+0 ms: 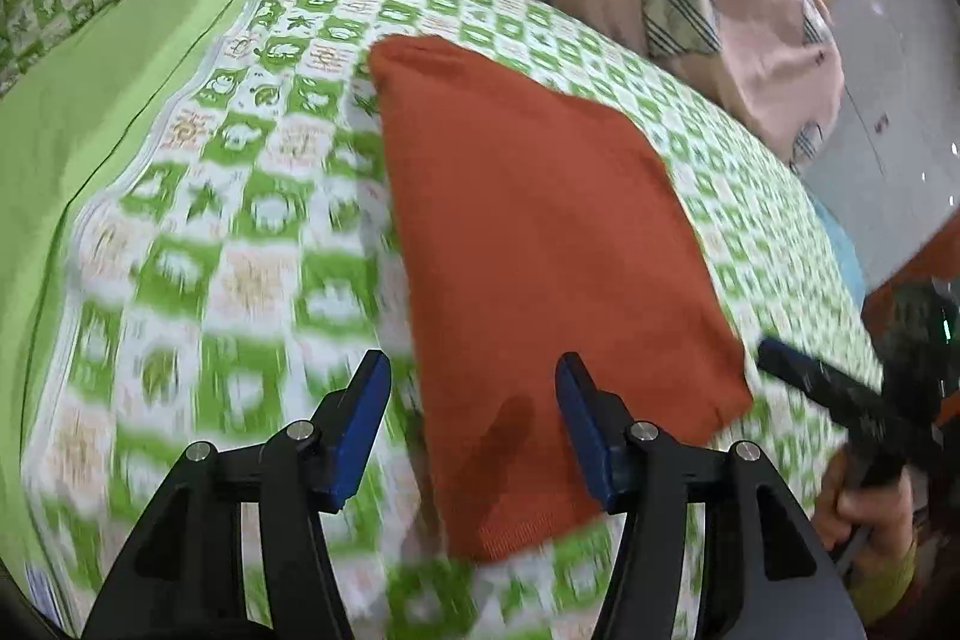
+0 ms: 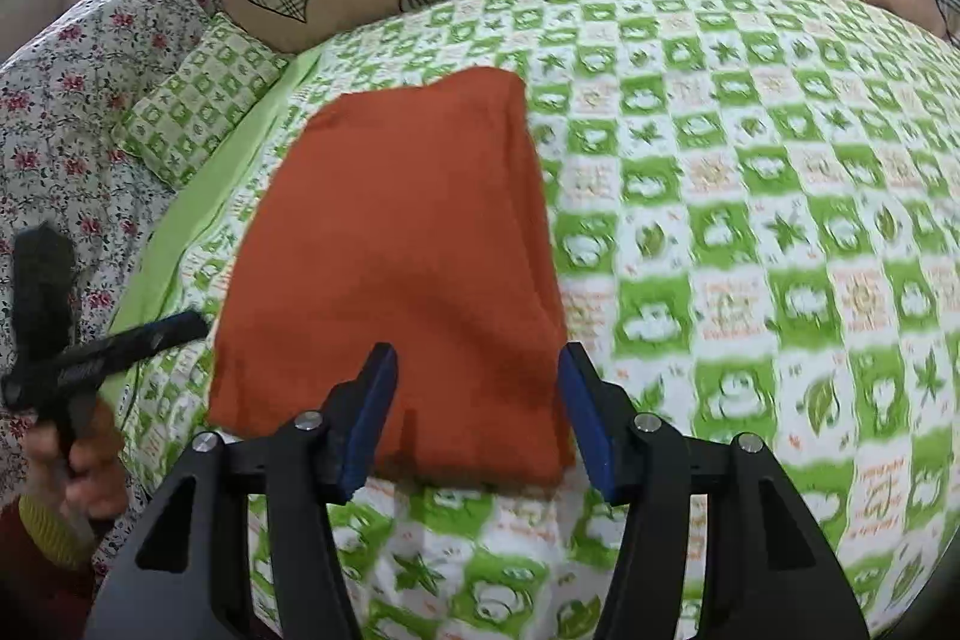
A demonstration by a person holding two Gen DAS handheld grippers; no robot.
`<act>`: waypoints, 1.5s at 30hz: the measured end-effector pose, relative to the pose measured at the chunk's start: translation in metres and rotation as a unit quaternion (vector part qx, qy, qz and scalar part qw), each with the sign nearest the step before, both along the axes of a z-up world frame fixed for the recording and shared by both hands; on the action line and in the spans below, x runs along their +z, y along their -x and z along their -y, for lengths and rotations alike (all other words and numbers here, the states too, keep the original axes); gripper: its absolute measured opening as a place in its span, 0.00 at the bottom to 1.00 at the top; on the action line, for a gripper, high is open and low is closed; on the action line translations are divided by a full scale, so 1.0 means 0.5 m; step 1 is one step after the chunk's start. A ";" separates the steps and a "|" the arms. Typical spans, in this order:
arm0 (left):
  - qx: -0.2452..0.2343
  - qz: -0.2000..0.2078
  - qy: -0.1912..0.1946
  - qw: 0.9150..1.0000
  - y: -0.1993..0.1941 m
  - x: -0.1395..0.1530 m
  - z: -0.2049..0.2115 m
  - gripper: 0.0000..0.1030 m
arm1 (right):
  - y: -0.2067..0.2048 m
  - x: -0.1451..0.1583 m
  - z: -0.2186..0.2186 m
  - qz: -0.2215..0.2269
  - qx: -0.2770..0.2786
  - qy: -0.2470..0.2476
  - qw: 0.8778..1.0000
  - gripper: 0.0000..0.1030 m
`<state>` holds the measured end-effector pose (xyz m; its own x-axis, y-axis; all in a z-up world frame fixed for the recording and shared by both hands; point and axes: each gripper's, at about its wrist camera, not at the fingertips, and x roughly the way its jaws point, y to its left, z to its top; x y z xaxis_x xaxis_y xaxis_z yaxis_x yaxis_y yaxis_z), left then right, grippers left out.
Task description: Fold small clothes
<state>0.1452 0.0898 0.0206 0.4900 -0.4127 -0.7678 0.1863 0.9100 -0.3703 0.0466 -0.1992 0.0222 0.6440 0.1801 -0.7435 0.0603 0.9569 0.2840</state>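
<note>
Black tongs (image 1: 474,427), blue pads (image 1: 360,430), silver screws, yellow cuff (image 2: 51,532)

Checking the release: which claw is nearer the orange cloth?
Neither clearly. Left claw and right claw both hover open above near edge of the orange cloth.

Bright even light, soft shadows; motion blur on bedspread (image 1: 198,280), fisheye-bent dark corners

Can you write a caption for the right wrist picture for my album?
Open right gripper above a folded orange cloth on the green checked bedspread.
</note>
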 end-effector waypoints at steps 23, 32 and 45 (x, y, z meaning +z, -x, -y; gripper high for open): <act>0.074 0.048 -0.037 0.995 -0.389 0.024 0.001 0.31 | -0.099 -0.020 0.017 -0.007 0.007 -0.030 1.000 0.55; 0.075 0.060 -0.021 0.995 -0.204 0.058 -0.016 0.37 | -0.122 -0.017 -0.015 0.000 0.036 -0.028 0.999 0.51; 0.029 0.036 -0.075 0.996 0.007 0.028 0.041 0.51 | -0.088 -0.009 -0.003 -0.008 0.010 -0.030 0.999 0.47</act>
<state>0.1416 0.0695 0.0347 0.5656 -0.2648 -0.7810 0.1528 0.9643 -0.2163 0.0906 -0.1977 0.0178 0.6278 0.2379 -0.7412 0.0463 0.9391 0.3406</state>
